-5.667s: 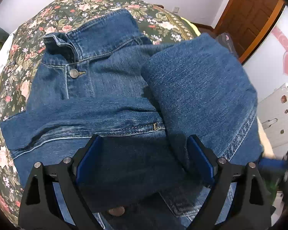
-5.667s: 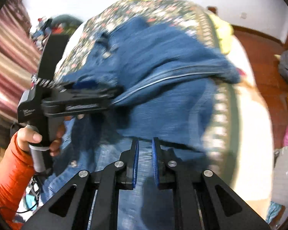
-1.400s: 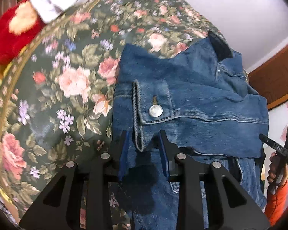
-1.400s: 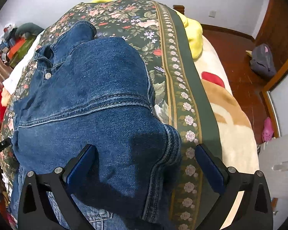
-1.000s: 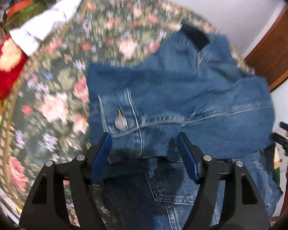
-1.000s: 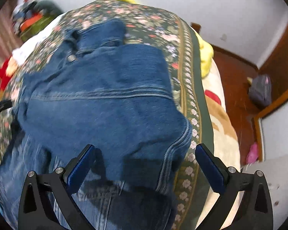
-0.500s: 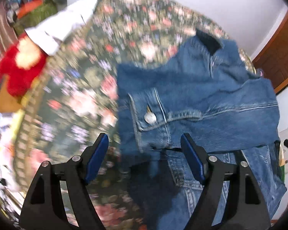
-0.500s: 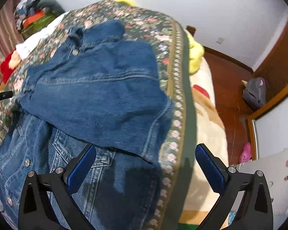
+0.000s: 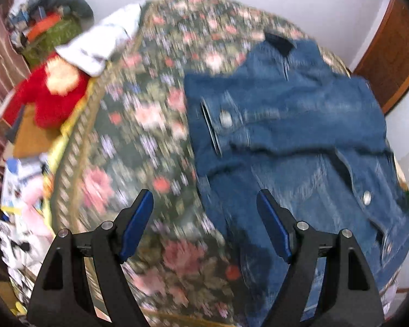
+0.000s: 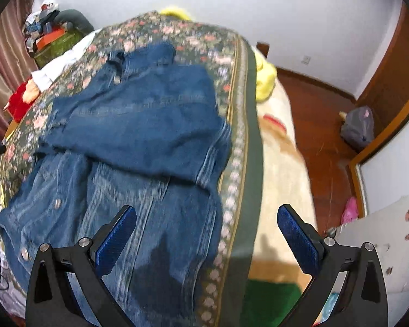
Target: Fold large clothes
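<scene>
A blue denim jacket lies on the flowered bedspread, its sleeves folded across the chest and the lower body with metal buttons spread toward me. My left gripper hangs open above the jacket's left edge, holding nothing. In the right wrist view the same jacket fills the left half. My right gripper is wide open over the jacket's right hem and the bedspread's border, nothing between its blue pads.
A red plush toy and a white garment lie at the bed's far left. A yellow cloth and a cream blanket hang off the right side. Wooden floor with a grey bag lies beyond.
The left gripper let go of the buttoned cuff, opened wide and drew back, so more bedspread shows. The right gripper stayed open and also pulled back and up from the jacket.
</scene>
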A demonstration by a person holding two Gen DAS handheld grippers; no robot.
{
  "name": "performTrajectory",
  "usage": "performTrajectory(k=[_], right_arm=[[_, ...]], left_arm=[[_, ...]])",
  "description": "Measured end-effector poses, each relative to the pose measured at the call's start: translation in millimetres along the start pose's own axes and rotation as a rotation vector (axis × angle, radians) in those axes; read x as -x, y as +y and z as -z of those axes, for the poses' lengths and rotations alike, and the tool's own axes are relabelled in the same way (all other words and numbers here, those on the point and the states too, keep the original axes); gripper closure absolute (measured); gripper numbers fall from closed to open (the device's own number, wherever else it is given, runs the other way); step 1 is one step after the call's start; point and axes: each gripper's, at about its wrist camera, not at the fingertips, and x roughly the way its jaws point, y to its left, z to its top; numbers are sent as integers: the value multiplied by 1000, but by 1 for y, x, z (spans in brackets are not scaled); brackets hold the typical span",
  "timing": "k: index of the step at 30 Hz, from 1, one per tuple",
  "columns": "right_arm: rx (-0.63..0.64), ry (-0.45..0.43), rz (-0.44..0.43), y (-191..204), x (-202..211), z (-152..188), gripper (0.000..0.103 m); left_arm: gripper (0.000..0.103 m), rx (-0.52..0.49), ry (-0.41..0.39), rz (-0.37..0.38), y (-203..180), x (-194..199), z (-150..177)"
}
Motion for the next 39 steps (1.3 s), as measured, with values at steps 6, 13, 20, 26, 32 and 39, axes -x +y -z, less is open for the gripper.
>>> performTrajectory(k=[6, 13, 20, 26, 32, 39], right_arm=[[-16, 92, -16, 2, -29, 28, 0], [-73, 161, -90, 3, -52, 44, 0], [-180, 190, -179, -13, -53, 56, 0], [-194, 186, -207, -23, -35, 80, 0], [-261, 159, -252, -30, -18, 98, 4], [-286, 141, -328, -19, -5, 104, 41]], left_arm=[[25, 4, 100, 5, -9, -36, 35], [25, 34, 166, 62, -17, -61, 50], [26, 58, 185, 93, -26, -67, 70], [26, 177, 244, 240, -3, -63, 86], [46, 250, 263, 359, -1, -47, 105], [66, 227, 220, 382, -17, -25, 114]])
